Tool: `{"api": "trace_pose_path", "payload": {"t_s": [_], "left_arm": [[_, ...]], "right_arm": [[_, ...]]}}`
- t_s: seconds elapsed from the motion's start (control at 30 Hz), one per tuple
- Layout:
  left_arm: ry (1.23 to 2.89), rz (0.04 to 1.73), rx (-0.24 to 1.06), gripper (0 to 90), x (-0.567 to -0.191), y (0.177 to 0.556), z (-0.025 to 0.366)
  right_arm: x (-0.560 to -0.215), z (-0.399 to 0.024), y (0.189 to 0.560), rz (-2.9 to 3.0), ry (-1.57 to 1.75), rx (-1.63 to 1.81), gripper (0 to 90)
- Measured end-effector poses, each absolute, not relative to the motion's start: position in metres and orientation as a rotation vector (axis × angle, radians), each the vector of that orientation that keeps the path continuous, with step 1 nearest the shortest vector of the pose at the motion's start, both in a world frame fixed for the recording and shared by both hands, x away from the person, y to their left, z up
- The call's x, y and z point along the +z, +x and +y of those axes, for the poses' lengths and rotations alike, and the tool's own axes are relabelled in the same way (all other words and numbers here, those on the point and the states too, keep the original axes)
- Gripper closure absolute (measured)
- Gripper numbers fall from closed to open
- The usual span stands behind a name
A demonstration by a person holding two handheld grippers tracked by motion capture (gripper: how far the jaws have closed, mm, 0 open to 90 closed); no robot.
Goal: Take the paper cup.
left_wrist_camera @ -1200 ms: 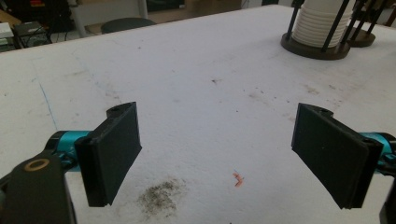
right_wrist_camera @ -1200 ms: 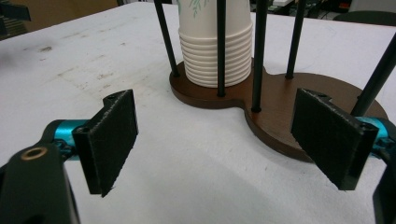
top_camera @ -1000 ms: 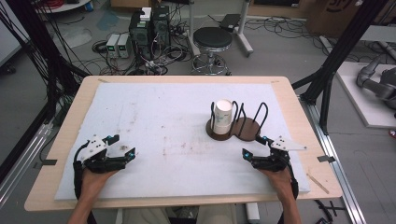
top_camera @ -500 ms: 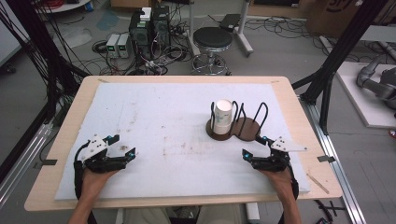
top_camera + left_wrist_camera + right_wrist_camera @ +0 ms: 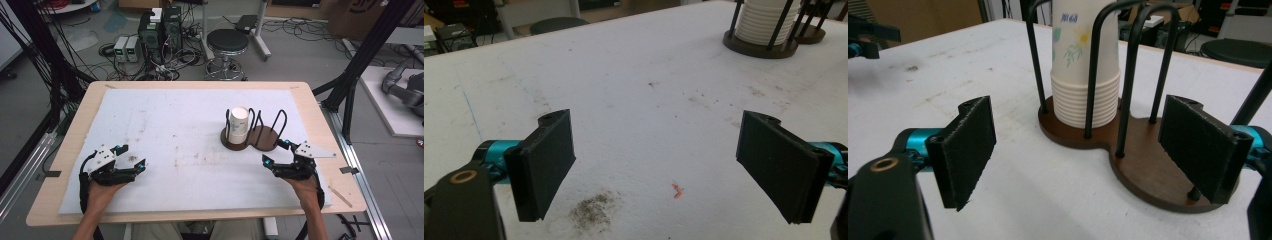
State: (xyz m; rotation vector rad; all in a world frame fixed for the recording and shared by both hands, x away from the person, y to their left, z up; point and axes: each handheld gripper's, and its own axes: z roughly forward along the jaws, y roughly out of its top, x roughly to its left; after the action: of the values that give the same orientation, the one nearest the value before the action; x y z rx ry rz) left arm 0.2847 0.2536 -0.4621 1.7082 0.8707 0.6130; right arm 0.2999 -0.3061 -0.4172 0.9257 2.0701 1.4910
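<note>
The cup stack [image 5: 239,126] sits in its rack [image 5: 256,137] toward your table's right edge, unmoved, while both your grippers, left [image 5: 131,162] and right [image 5: 277,156], stay wide and empty, so nothing has started.

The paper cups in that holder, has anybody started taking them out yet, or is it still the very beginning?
It looks like the very beginning. Done: nothing that shows; the stack of paper cups sits upside down in one ring of the wooden holder, and the other ring is empty. In hand: nothing; the left gripper and right gripper are both open, resting on the white mat. Left: everything, probably the right gripper reaching first.
</note>
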Motion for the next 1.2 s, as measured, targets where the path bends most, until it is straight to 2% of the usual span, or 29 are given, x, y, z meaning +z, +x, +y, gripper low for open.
{"api": "trace_pose_path", "payload": {"t_s": [0.37, 0.67, 0.97, 1.2], "left_arm": [[1.706, 0.871, 0.608, 15.4, -0.462, 0.285, 0.254], [1.698, 0.872, 0.6, 15.4, -0.462, 0.285, 0.255], [1.697, 0.873, 0.599, 15.4, -0.462, 0.285, 0.255], [1.697, 0.88, 0.597, 15.4, -0.462, 0.286, 0.255]], "right_arm": [[-0.371, -0.312, 0.312, 2.075, 0.902, 1.464, 15.5], [-0.316, -0.308, 0.346, 2.149, 0.836, 1.429, 15.5], [-0.297, -0.305, 0.368, 2.205, 0.817, 1.39, 15.5], [-0.274, -0.285, 0.394, 2.317, 0.729, 1.314, 15.5]]}}
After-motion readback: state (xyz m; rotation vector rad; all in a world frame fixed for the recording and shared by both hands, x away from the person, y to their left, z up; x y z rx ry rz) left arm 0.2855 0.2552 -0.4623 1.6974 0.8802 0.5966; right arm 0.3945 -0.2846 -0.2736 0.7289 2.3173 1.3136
